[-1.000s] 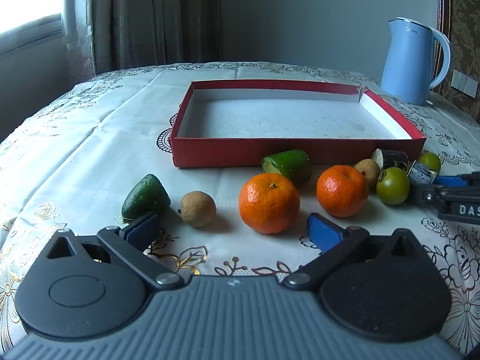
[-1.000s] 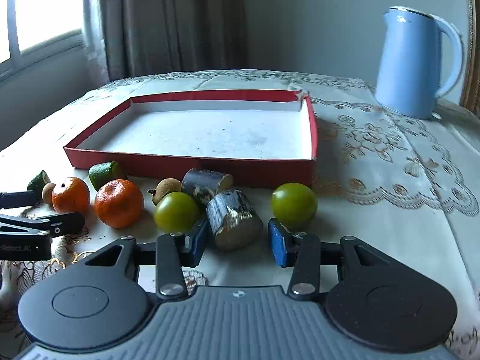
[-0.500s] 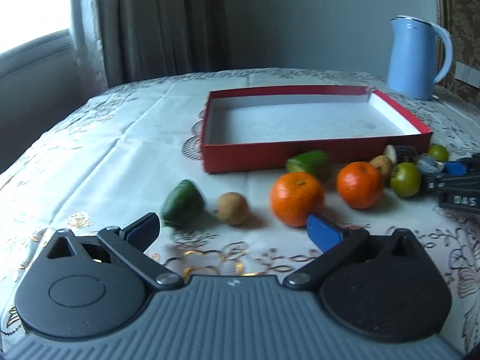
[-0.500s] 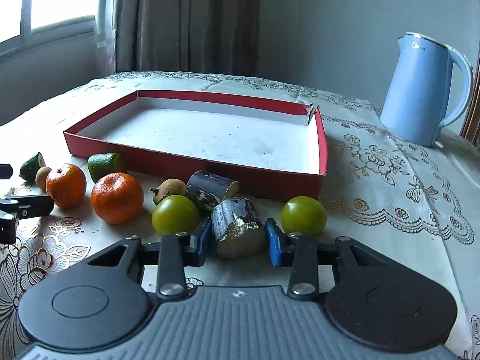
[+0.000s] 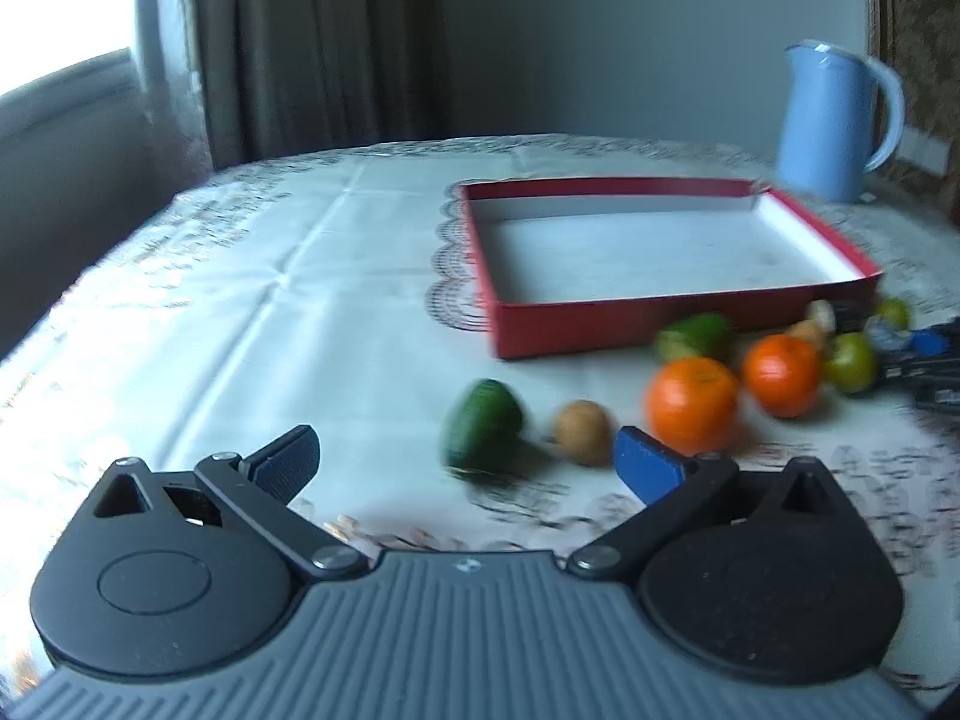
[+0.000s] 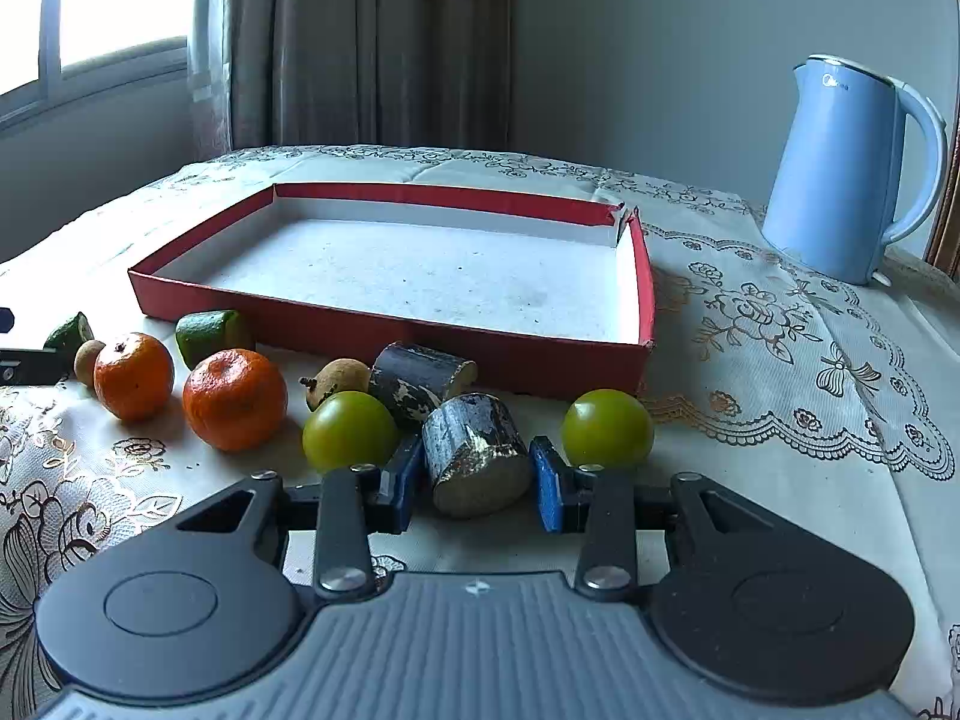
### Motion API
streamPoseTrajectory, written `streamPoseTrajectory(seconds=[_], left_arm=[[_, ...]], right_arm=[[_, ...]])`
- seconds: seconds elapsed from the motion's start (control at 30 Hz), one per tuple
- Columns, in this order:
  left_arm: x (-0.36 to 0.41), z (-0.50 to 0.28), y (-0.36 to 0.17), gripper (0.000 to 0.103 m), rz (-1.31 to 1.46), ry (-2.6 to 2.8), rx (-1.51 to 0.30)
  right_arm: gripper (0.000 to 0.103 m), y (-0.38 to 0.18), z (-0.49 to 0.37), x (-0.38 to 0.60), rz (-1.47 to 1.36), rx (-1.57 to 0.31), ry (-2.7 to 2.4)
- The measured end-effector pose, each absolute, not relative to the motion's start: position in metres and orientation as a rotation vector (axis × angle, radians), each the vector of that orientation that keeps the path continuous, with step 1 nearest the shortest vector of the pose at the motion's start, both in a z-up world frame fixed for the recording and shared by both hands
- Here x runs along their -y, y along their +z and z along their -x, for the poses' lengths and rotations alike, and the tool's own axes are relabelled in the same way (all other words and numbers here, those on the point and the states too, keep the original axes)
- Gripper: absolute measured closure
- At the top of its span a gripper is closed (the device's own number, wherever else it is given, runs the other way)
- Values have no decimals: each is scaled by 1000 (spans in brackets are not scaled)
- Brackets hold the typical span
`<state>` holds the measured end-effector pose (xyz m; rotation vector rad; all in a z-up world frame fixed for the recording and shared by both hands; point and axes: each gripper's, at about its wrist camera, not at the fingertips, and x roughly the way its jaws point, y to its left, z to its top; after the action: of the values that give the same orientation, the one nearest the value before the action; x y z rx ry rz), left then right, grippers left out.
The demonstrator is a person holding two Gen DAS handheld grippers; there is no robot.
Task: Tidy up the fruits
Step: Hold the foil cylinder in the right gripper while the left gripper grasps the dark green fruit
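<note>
kettle (image 6: 840, 174): small dark logo mark with tiny lettering near the top rim, too small to read
left claw's arm at the left edge of the right wrist view (image 6: 27, 363): no lettering legible
right claw's arm at the right edge of the left wrist view (image 5: 936, 387): pale print, blurred, unreadable
red box (image 6: 420, 330): plain, no print
fruits: no stickers or labels

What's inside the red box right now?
Nothing: the red box shows only its bare, speckled white floor. Its near wall hides a thin strip of floor behind it. All fruit sits outside, on the tablecloth.
</note>
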<state>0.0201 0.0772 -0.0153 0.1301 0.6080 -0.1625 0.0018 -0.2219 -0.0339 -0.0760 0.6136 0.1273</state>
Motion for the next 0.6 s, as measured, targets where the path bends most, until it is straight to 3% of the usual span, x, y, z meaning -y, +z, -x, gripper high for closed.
streamPoseTrajectory(seconds=[0.33,0.47,0.6], left_arm=[[-96,-54,-26,1,-166,-339,-702],[-93,-58,-29,11,-175,-379,-708],[-87,-60,-26,28,-189,-385,-698]], right_arm=[[65,-34,-2,222,75,-614,127],[65,-34,-2,222,75,-614,127],[65,-34,-2,222,75,-614,127]])
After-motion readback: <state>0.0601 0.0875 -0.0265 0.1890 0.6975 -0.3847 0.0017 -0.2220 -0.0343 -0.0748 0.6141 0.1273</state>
